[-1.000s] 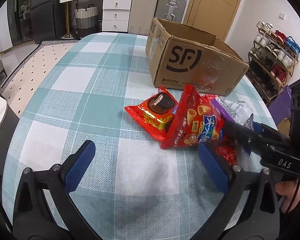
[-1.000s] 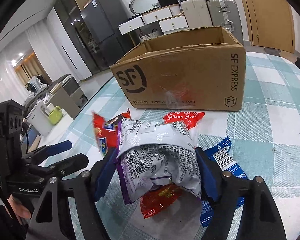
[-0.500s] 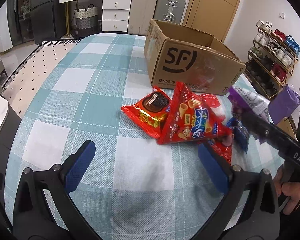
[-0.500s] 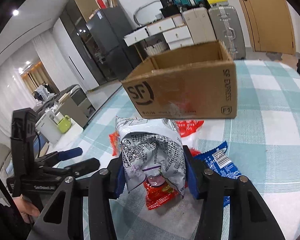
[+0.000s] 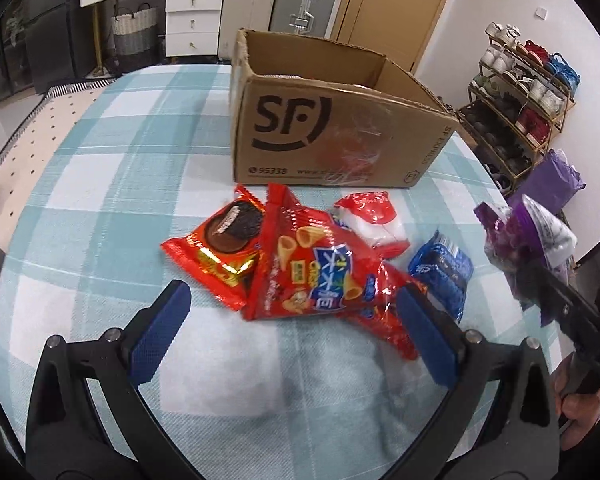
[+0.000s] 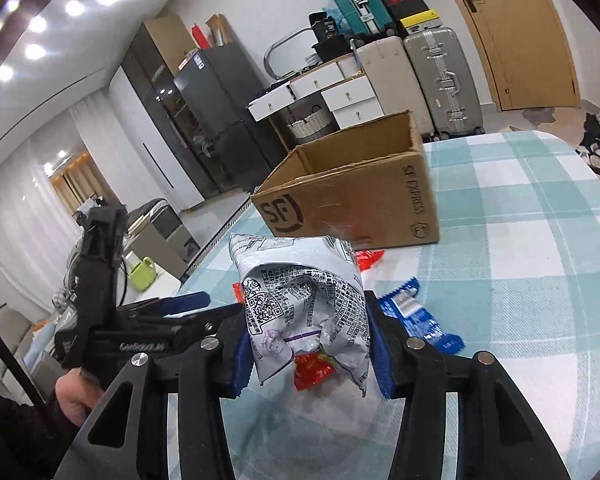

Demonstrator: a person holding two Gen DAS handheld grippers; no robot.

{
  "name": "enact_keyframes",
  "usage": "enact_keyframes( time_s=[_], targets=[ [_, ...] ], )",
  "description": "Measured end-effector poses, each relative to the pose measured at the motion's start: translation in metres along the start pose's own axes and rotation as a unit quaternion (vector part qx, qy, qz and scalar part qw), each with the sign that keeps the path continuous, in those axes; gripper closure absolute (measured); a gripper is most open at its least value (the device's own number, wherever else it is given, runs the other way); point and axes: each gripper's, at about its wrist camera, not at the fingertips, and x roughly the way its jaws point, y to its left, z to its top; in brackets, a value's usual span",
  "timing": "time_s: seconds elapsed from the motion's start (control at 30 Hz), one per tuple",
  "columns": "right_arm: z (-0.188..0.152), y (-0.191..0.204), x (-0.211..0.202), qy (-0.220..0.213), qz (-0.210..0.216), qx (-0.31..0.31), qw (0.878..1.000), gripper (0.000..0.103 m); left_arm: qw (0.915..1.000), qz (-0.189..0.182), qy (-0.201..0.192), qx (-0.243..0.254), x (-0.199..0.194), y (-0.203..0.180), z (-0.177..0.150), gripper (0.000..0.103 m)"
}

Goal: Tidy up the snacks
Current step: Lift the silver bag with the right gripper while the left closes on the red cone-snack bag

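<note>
- Your left gripper (image 5: 294,328) hangs low over the checked tablecloth (image 5: 100,184) with its blue pads spread wide and nothing between them. It looks to be waiting its turn, aimed at the heap.
- Just ahead of those pads lies the loose pile. Farthest left is the red cookie packet (image 5: 220,252), half tucked under the red cone-snack bag (image 5: 316,268).
- The cone-snack bag reaches in between the open fingertips, its lower edge roughly level with them, so it seems the easiest next pick for that hand.
- Behind it, nearer the box, sits a small red-and-white pouch (image 5: 374,220). To the right of the pile lies a blue wrapper (image 5: 440,276), just beside the right-hand pad.
- The open SF cardboard box (image 5: 340,120) stands beyond the pile, close enough to serve as the bin. What it holds is hidden from here.
- Farther right, your right gripper (image 6: 308,344) is closed on the purple-and-silver snack bag (image 6: 300,304), lifted clear of the table.
- The bag is pinched across its crumpled middle, both pads pressing its sides, top end standing up past the fingertips toward the box.
- Held high like that, it should clear the near wall. The box mouth lies ahead and a little right of the bag.
</note>
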Motion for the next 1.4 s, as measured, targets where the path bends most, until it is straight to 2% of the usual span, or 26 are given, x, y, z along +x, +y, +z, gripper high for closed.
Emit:
enact_keyframes(
  time_s=[0.27,0.5,0.73,0.9,1.07,1.4],
  targets=[
    [-0.007,-0.013,-0.014,-0.008,-0.004,0.014,1.0,0.057,0.9999,0.001,0.009,0.014,0.017,-0.013,0.013,0.0],
    [-0.008,-0.015,-0.018,-0.013,-0.003,0.019,1.0,0.057,0.9999,-0.002,0.009,0.004,0.027,-0.011,0.022,0.001],
    [-0.01,-0.02,-0.017,-0.011,0.0,0.032,0.999,0.057,0.9998,-0.007,0.017,0.005,0.034,-0.014,0.022,0.015],
    [-0.01,-0.022,-0.018,-0.009,-0.001,0.041,0.999,0.057,0.9997,-0.019,0.015,-0.002,0.033,-0.01,0.021,0.019],
    [-0.013,-0.022,-0.019,-0.006,-0.005,0.044,0.999,0.057,0.9995,-0.026,0.016,0.0,0.032,-0.01,0.019,0.031],
    [-0.014,-0.022,-0.019,-0.002,-0.008,0.047,0.999,0.057,0.9991,-0.04,0.017,0.0,0.03,-0.01,0.016,0.044]
  ],
)
